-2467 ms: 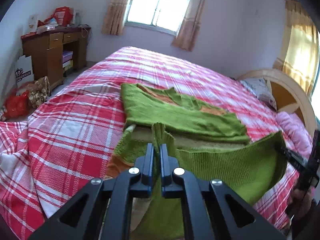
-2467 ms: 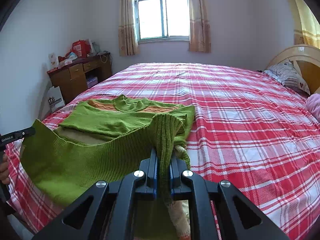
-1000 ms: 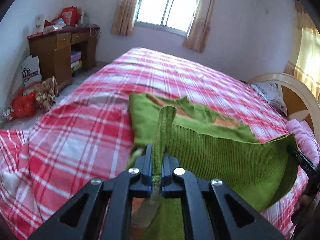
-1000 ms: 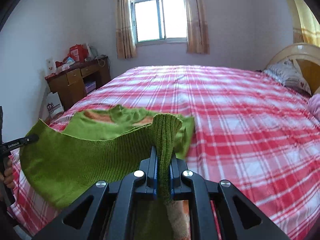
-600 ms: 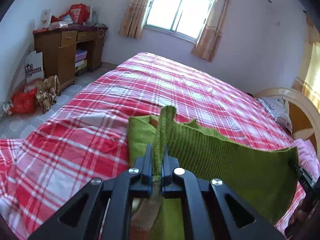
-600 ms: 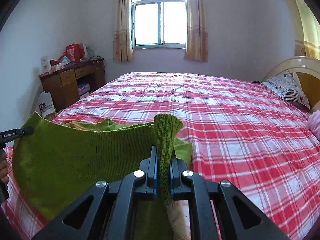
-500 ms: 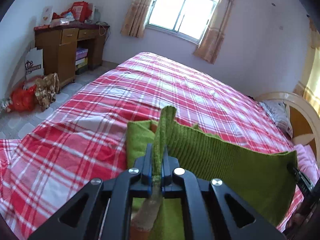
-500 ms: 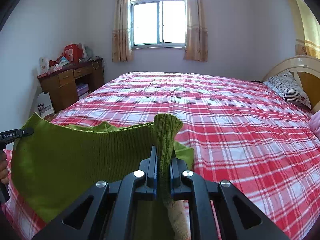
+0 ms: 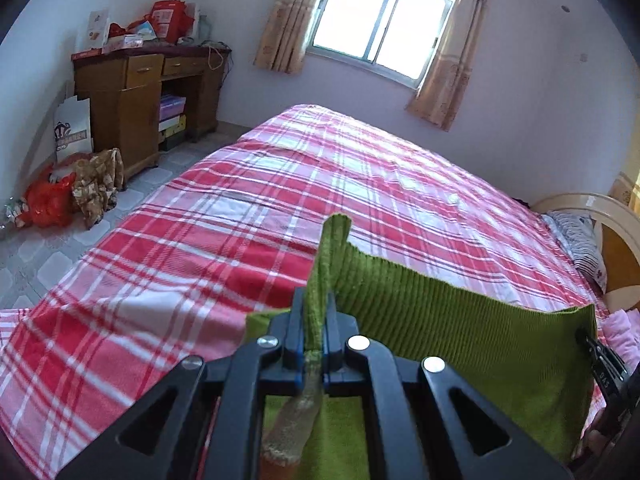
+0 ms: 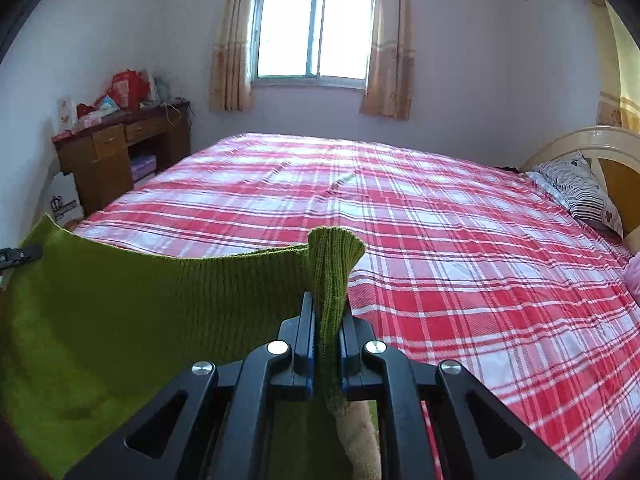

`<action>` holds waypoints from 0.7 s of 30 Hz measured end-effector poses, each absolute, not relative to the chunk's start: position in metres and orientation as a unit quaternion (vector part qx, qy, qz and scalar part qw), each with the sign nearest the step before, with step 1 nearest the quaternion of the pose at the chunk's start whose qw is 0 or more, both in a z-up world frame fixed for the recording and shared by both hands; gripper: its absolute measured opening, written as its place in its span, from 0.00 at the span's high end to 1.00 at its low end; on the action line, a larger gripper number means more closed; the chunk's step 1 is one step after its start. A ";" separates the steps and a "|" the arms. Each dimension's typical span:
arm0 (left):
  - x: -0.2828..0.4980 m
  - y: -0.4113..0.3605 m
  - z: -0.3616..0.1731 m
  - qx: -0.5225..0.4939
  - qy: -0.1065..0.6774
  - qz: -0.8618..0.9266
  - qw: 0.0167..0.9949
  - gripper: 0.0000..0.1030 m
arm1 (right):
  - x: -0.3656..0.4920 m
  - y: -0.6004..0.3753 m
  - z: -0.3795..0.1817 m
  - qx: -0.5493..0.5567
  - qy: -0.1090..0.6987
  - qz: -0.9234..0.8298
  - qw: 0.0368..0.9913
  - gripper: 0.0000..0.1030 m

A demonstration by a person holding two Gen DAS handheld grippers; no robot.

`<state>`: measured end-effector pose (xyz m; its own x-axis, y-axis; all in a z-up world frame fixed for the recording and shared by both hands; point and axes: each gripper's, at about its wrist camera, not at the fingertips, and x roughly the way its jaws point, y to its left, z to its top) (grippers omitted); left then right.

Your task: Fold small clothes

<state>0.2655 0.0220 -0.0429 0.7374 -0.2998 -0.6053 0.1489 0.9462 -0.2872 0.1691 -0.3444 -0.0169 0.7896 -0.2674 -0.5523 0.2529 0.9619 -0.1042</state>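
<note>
The green sweater (image 9: 460,320) is up off the bed (image 9: 280,200), its ribbed hem stretched like a banner between the two claws. The left claw (image 9: 316,320) has its jaws pressed together on one corner of the hem, a tuft of knit poking up past the tips; the right claw (image 10: 327,316) is pinching the other corner the same way, with a rounded fold of knit bulging above it. So the long axis of the held edge runs left to right, from one claw straight across to the other, and both hold it at about the same height. The rest of the sweater hangs down from that line toward the near edge of the bed, and its lower part is hidden behind the claws, so I cannot tell how much of it lies on the plaid bedspread. The open bed stretches away on the far side of the hem, toward the window (image 10: 312,32). My guess is the fold depends on carrying that edge forward and down, both corners level.
</note>
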 end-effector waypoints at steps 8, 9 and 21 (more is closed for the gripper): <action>0.298 0.004 -0.085 -0.087 0.389 -0.081 0.914 0.94 | 0.211 -0.365 -0.068 -0.004 0.360 -0.152 0.921 0.92; 0.299 0.005 -0.087 -0.088 0.394 -0.080 0.912 0.94 | 0.213 -0.367 -0.070 0.000 0.365 -0.151 0.919 0.92; 0.293 0.002 -0.081 -0.053 0.415 -0.038 0.907 0.63 | 0.216 -0.383 -0.081 0.026 0.409 -0.206 0.889 0.49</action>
